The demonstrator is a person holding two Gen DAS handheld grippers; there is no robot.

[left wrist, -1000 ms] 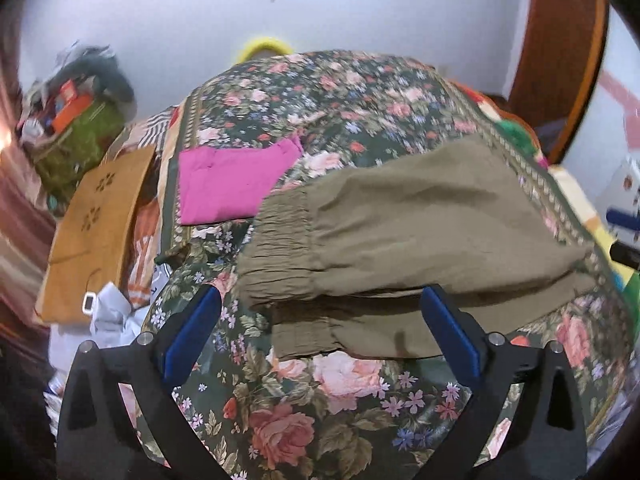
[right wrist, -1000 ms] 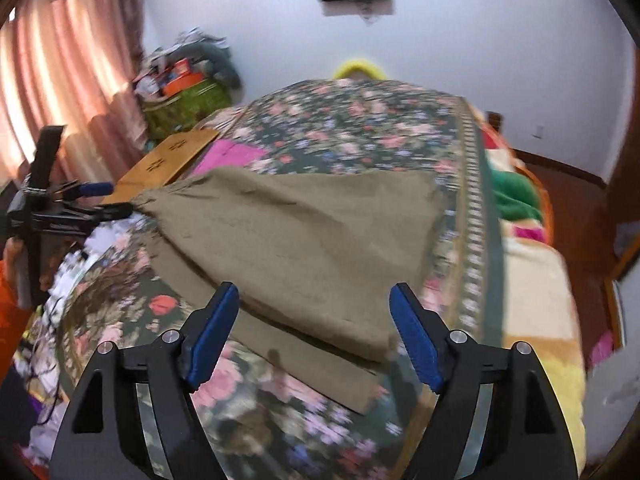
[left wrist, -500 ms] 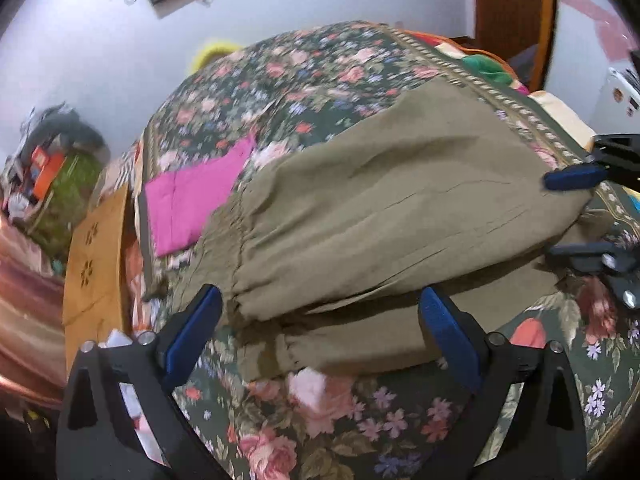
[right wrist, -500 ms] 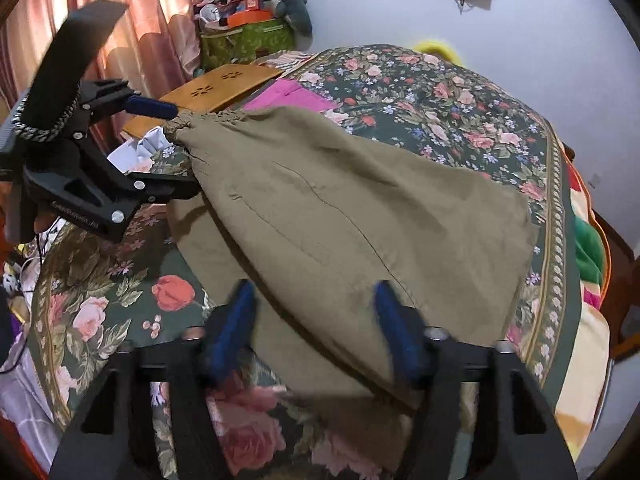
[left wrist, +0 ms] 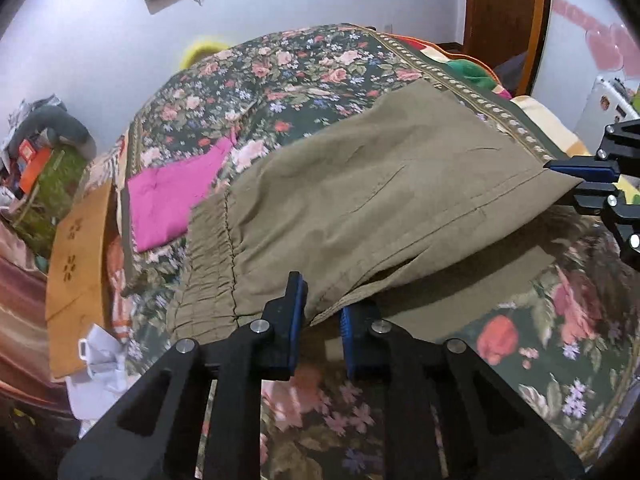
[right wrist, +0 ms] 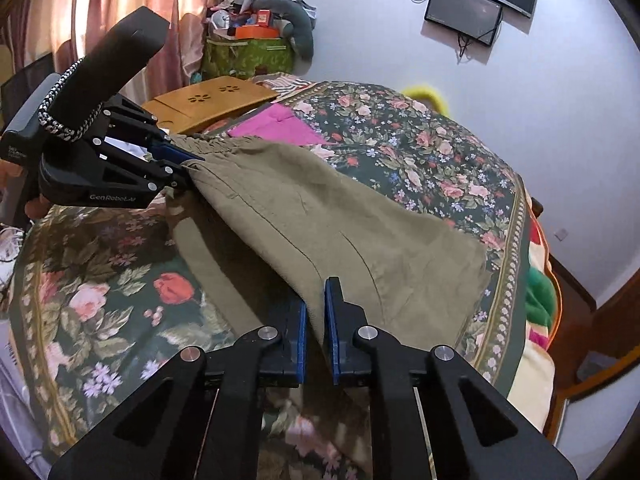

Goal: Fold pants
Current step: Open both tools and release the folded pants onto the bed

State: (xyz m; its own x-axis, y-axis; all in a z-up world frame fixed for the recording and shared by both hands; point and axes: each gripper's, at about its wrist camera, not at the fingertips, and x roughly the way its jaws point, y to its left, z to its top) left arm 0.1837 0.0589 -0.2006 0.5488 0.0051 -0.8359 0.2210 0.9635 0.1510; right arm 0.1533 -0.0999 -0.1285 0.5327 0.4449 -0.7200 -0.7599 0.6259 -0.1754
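Olive pants (left wrist: pixel 380 200) lie on the floral bedcover (left wrist: pixel 280 68), waistband to the left and leg hem to the right. My left gripper (left wrist: pixel 322 308) is at the near edge by the gathered waistband; its jaws are closing, with the upper layer's edge pinched between the blue pads. In the right wrist view the left gripper (right wrist: pixel 188 164) grips that waistband corner of the pants (right wrist: pixel 320 208). My right gripper (right wrist: pixel 316 304) is shut on the upper layer's hem edge. The right gripper (left wrist: pixel 560 176) also shows at the pants' right end. The upper layer is raised off the lower one.
A folded pink cloth (left wrist: pixel 172 196) lies beyond the waistband. A wooden lap tray (left wrist: pixel 76 248) leans at the bed's left side, with white cloth (left wrist: pixel 100 356) below it. A green bag (right wrist: pixel 244 56) of clutter stands by the curtain. Bright blankets (right wrist: pixel 540 292) hang off the bed's right edge.
Both pairs of jaws went from wide open to pinched on the near edge of the pants' upper layer. Both grippers moved in and rolled, and that layer's edge now stands off the bed.
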